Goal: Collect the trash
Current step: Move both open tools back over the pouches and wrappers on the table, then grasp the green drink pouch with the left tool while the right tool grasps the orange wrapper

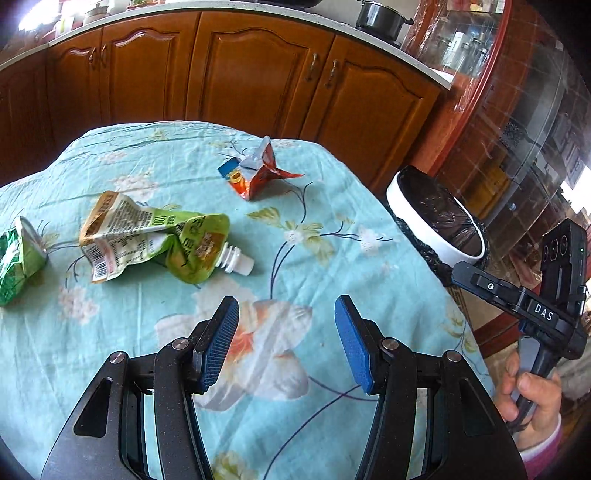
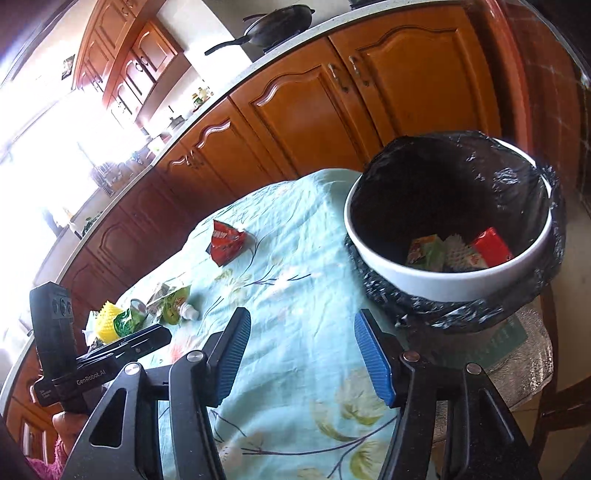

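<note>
On the light-blue flowered tablecloth (image 1: pixel 351 266) lie a crumpled green spout pouch (image 1: pixel 155 240) (image 2: pixel 173 302), a red wrapper (image 1: pixel 258 173) (image 2: pixel 227 240) farther back, and a green wrapper (image 1: pixel 18 258) (image 2: pixel 127 319) at the left edge. My left gripper (image 1: pixel 287 314) hovers open over bare cloth, short of the pouch and to its right. My right gripper (image 2: pixel 303 321) is open and empty, just left of a white bin (image 2: pixel 424 280) (image 1: pixel 436 254) with a black liner. A green carton (image 2: pixel 424 254) and a red box (image 2: pixel 491 247) lie in the bin.
A yellow spiky ball (image 2: pixel 105 319) sits by the green wrapper. The bin stands off the table's right side. Wooden cabinets (image 1: pixel 240 74) run behind the table, with a pot (image 1: pixel 380 16) and a pan (image 2: pixel 277 22) on the counter. A hand (image 1: pixel 532 398) grips the right tool's handle.
</note>
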Demonstrator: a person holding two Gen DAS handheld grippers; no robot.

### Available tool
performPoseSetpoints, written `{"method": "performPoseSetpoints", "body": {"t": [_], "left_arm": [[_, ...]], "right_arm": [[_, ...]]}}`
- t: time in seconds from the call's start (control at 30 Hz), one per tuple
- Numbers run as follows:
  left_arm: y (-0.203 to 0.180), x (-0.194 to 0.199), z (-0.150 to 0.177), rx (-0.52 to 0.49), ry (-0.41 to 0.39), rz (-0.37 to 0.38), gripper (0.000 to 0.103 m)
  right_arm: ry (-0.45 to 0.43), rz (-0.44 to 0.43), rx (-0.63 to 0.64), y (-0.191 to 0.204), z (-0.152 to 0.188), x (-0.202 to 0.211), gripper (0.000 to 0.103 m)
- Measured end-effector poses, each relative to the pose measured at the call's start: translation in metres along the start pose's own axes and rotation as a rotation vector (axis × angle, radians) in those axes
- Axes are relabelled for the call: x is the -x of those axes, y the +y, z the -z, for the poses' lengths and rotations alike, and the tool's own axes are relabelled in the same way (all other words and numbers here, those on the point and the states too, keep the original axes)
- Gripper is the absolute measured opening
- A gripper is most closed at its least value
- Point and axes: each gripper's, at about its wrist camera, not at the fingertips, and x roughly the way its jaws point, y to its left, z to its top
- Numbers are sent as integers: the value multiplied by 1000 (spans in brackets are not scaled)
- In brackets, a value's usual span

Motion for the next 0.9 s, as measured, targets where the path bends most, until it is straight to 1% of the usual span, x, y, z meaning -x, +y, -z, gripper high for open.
{"method": "performPoseSetpoints", "body": {"t": [0.2,0.33,0.5,0.6,0.8,0.9], "left_arm": [[26,15,11,41,-7,-27,55],[41,23,10,80,-20,-36,55],[50,30,1,62,-41,-65,55],[52,30,-9,-13,-41,-84,55],[47,23,-35,-308,-8,-138,55],[44,18,-43,-416,-4,-165,55]], "right_arm": [[45,-20,37,25,13,-15,61],[61,-36,59,41,14,-23,61],[70,-49,94,59,8,-33,61],[75,-51,110,66,3,-39,61],[86,-50,147,74,-14,-48,61],[87,-49,169,78,-25,-54,61]]}}
